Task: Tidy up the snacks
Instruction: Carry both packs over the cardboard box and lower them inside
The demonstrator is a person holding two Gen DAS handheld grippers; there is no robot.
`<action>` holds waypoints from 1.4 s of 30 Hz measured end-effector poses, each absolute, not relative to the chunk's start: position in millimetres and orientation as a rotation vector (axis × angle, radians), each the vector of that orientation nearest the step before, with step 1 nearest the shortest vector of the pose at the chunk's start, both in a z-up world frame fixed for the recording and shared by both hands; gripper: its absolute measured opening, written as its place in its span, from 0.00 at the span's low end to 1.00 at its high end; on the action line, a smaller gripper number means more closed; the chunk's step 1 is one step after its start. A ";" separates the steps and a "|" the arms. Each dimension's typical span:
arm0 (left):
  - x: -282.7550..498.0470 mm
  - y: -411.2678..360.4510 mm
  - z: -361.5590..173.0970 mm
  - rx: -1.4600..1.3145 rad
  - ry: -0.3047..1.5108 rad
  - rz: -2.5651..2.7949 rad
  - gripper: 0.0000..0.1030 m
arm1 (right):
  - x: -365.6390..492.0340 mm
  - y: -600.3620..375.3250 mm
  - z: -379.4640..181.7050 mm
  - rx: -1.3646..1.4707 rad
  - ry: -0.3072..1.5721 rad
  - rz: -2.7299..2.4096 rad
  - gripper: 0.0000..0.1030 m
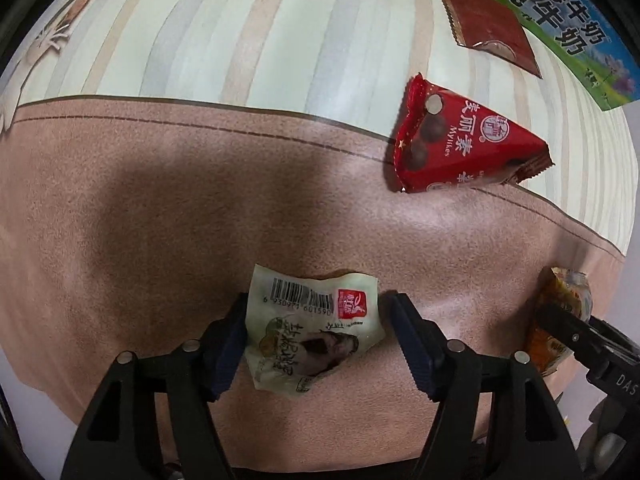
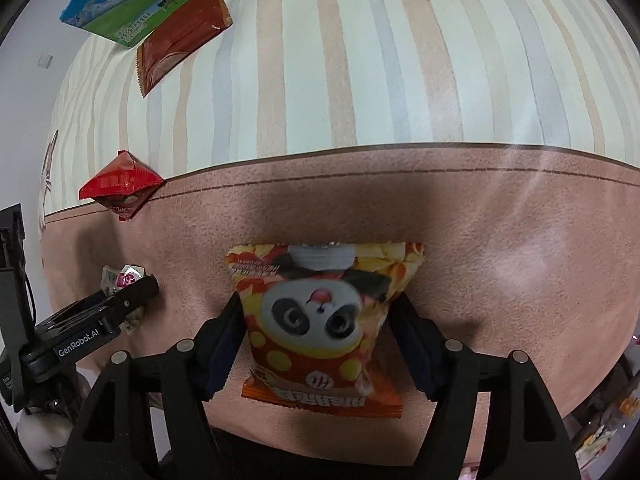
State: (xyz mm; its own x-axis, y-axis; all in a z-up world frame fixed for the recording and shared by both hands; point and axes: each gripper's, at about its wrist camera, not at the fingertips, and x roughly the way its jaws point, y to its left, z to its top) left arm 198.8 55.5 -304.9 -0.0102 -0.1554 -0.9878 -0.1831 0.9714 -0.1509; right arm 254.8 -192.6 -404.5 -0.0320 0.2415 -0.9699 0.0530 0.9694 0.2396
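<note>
Both grippers stood over the brown band of the cloth, each with one snack packet between its fingers.

In the left wrist view, we found the left gripper (image 1: 316,344) pointing down at a pale green packet (image 1: 310,330) with a barcode. Its left pad touched the packet's edge; the right pad stood just clear, so we read the jaws as spread, not pinching. In the right wrist view, the right gripper (image 2: 316,344) straddled a panda packet (image 2: 320,320). We could not tell whether its pads pressed the packet. A red triangular packet (image 1: 460,136) lay on the border between the brown band and the striped cloth (image 1: 240,32). Farther off, a flat red-brown packet (image 1: 488,28) lay just beside a milk carton (image 1: 576,20).
</note>
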 end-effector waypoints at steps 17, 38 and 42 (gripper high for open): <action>178.9 13.6 -269.3 -0.247 1.562 0.025 0.52 | 225.2 -194.2 -379.7 0.232 1.522 0.197 0.47; 325.1 -16.0 -96.0 -0.284 1.251 -0.233 0.52 | 346.7 -237.4 -192.5 0.364 1.186 0.303 0.47; 381.9 -23.3 -78.7 -0.265 1.221 -0.236 0.52 | 399.9 -248.3 -168.6 0.337 1.132 0.273 0.47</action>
State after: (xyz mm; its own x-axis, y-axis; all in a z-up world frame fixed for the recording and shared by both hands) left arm 381.9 -23.3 -78.7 0.3252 -0.3187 -0.8903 0.0368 0.9451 -0.3248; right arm 399.9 -248.3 -168.6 0.4011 0.3796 -0.8337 -0.0422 0.9168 0.3971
